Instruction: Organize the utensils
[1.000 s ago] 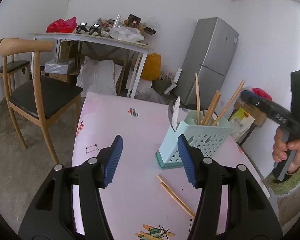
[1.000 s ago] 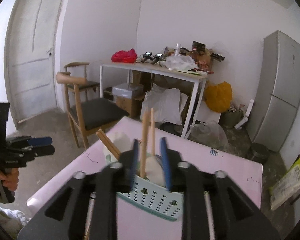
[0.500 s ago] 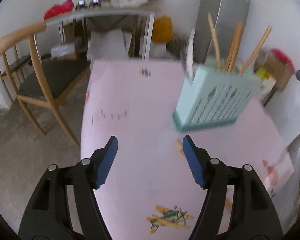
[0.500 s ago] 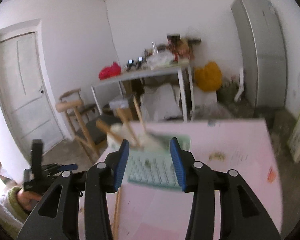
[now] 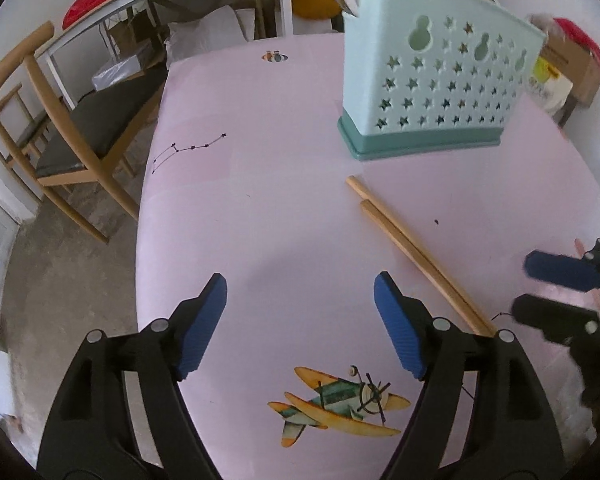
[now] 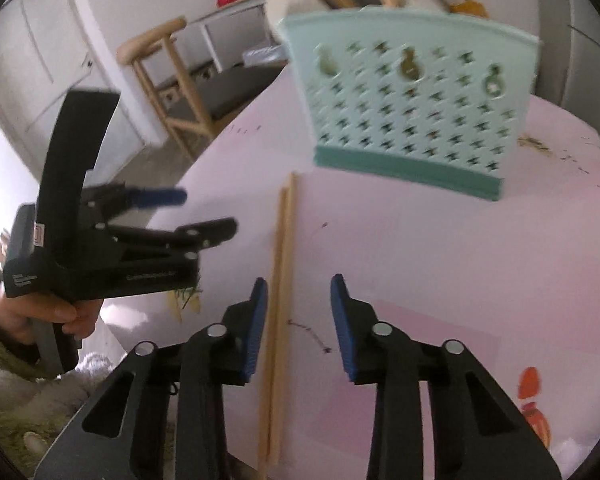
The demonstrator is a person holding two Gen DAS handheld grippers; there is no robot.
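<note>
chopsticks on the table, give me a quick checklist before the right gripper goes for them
1. Chopsticks lying free on the pink table, side by side: ok.
2. Right gripper lined up: the pair runs between its fingers, close to the left pad: ok, though off-centre.
3. Right jaws closing with the pads not yet pressing the sticks: no grip yet, not ok.
4. Left gripper out of the way: its jaws are opening over bare table, nothing between them: ok.
5. Utensil holder upright with room: it stands upright holding other sticks; free space inside cannot tell.
6. Sharp view: the right wrist picture is blurred, so contact with the table cannot tell.
</note>
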